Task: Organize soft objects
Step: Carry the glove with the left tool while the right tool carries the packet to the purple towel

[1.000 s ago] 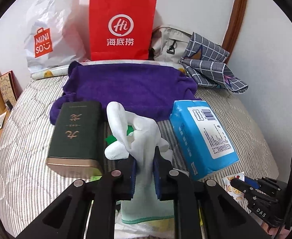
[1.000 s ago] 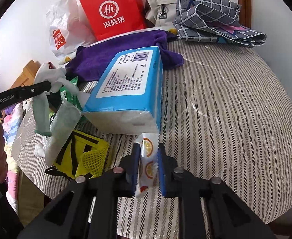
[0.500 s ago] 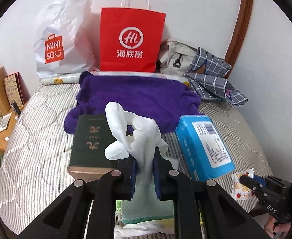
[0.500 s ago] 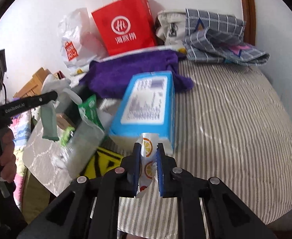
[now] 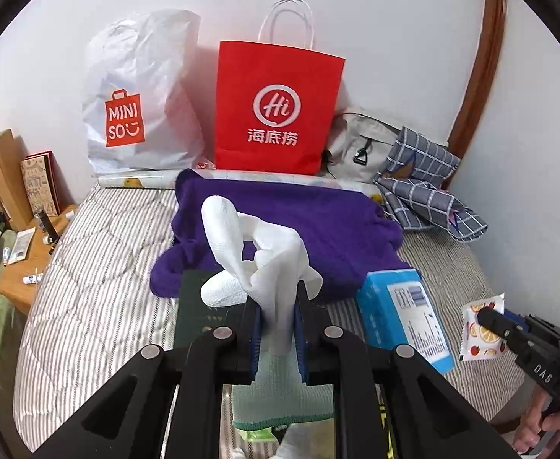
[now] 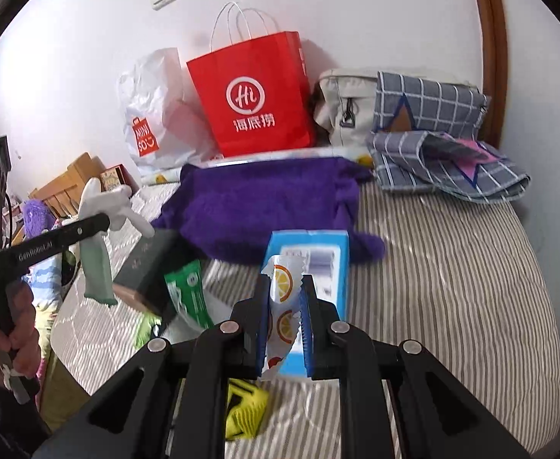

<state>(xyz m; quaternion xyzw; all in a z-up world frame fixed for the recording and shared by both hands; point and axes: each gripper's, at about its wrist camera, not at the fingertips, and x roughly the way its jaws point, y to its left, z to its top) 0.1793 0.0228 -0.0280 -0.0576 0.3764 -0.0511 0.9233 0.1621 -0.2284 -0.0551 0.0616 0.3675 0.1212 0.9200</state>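
Observation:
My left gripper (image 5: 278,306) is shut on a white work glove (image 5: 257,252) with a pale green cuff, held up above the striped bed (image 5: 100,267). The same glove (image 6: 104,206) shows at the left of the right wrist view, hanging from the left gripper (image 6: 100,223). My right gripper (image 6: 285,298) is shut on a small white packet with orange-slice prints (image 6: 281,302), lifted over the bed; that packet (image 5: 484,325) also appears at the right of the left wrist view. A purple towel (image 5: 299,225) lies spread behind both.
A blue tissue pack (image 6: 314,264) and a dark green box (image 5: 199,313) lie on the bed. A red paper bag (image 5: 276,111), a white Miniso bag (image 5: 138,99), a grey bag (image 5: 360,145) and checked cloth (image 5: 425,187) line the wall. A green packet (image 6: 188,294) and yellow mesh item (image 6: 245,413) lie near the front edge.
Both grippers have risen with their loads: the glove and the packet sit higher over the bed, and the box and tissue pack look smaller and lower in view.

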